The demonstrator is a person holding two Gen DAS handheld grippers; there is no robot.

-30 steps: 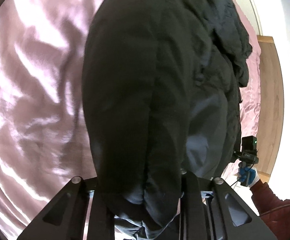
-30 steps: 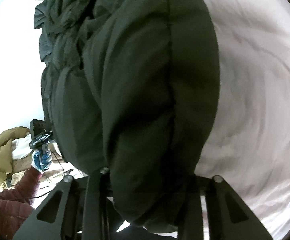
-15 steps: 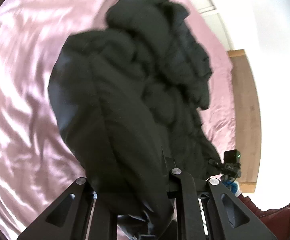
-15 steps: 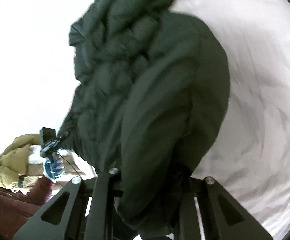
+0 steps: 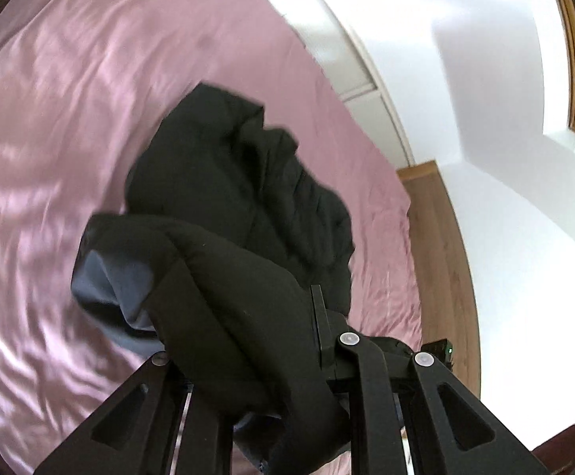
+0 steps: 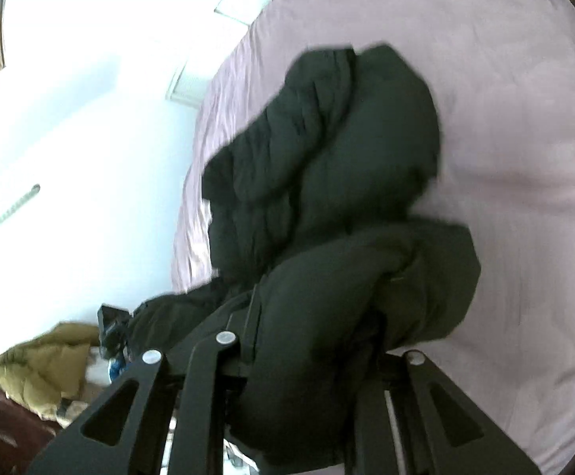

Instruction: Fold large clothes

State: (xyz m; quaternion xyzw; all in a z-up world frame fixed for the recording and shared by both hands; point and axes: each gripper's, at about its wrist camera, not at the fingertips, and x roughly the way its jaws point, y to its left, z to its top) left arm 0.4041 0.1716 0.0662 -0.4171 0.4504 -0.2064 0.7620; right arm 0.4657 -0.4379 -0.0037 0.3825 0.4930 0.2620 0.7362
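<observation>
A: Change since a second ago?
B: Jacket (image 5: 247, 213) filled both views then; now I've swung it out over the pink bed (image 5: 69, 99), far end landing on the sheet. Reads as laying it flat before the first fold.
A: Left gripper?
B: My left gripper (image 5: 247, 336) is clamped on a thick padded edge, grey lining showing beside it.
A: Right?
B: My right gripper (image 6: 315, 340) is also clamped on a bulky edge.
A: How does it look?
B: Black, puffy, quilted, bunched and creased, motion-blurred. Near end hangs from my fingers. Not folded yet.
</observation>
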